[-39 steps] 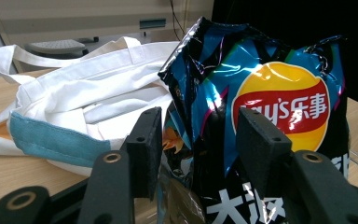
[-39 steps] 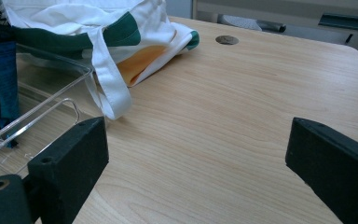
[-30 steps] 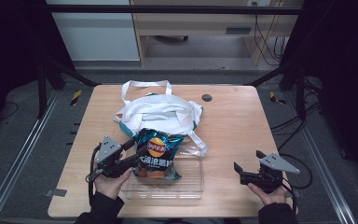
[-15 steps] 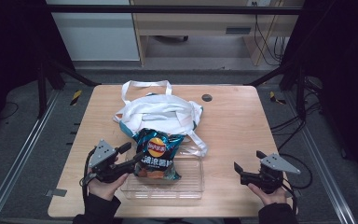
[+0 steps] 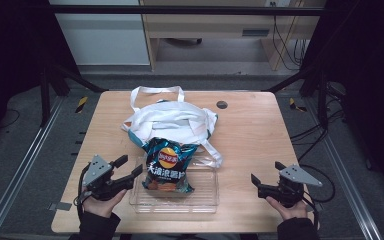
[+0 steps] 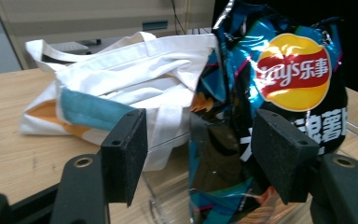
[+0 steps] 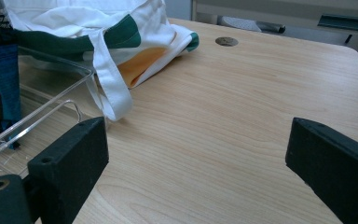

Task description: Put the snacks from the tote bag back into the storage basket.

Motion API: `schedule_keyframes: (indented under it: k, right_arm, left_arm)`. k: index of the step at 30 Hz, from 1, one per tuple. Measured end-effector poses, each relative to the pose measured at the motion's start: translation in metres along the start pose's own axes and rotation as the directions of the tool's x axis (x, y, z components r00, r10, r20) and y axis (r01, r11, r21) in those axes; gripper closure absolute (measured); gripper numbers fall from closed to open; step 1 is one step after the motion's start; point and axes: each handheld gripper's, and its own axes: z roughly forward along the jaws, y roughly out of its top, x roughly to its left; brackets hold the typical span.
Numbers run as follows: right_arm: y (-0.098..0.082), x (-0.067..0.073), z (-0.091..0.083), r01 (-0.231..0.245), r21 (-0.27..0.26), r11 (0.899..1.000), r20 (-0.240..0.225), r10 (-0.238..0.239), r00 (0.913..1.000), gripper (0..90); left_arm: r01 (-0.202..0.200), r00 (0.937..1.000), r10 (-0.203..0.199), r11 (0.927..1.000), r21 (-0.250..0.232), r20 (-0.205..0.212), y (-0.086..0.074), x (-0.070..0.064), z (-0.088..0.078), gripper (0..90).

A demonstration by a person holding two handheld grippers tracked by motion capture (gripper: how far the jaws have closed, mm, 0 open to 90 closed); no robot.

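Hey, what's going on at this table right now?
A person sits at a wooden table with a gripper in each hand. A blue chip bag lies in a clear plastic tray, leaning back on a white tote bag. The left gripper sits just left of the chip bag; its jaws have just been opening, and they hold nothing. The right gripper rests open, off to the right.

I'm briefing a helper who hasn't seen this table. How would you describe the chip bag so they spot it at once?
On the wooden table, look to the near edge, where a clear plastic tray sits in front of a white cloth bag. The chip bag lies in that tray, its top leaning on the cloth bag. It is the only glossy thing there: dark blue with a red and yellow logo.
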Motion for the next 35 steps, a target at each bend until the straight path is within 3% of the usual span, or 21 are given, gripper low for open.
schedule_keyframes:
  k: [6, 9, 17, 32, 35]
  right_arm:
    - [0.0, 0.0, 0.0, -0.003, 0.0, 1.0, 0.0, 0.003, 1.0, 6.1]
    - [0.0, 0.0, 0.0, -0.005, 0.0, 1.0, -0.001, 0.005, 1.0, 6.1]
    - [0.0, 0.0, 0.0, -0.002, 0.001, 1.0, 0.001, 0.002, 1.0, 6.0]
    - [-0.001, -0.001, 0.0, -0.004, 0.004, 1.0, 0.006, 0.004, 1.0, 5.9]
    - [-0.001, -0.001, 0.0, -0.004, 0.004, 1.0, 0.005, 0.004, 1.0, 5.9]
  left_arm:
    - [0.003, 0.9994, -0.003, 1.0, 0.006, -0.034, -0.007, 0.011, -0.006, 34.9]
    - [-0.017, 0.9977, 0.018, 0.9995, 0.026, -0.065, -0.013, 0.018, -0.009, 34.5]
    - [0.014, 0.9933, -0.009, 0.9991, 0.04, -0.115, -0.026, 0.039, -0.013, 32.6]
    - [0.028, 0.9913, -0.017, 0.9958, 0.087, -0.131, -0.037, 0.054, -0.007, 32.7]
    - [0.041, 0.9895, -0.03, 0.9963, 0.075, -0.141, -0.037, 0.056, -0.009, 33.5]
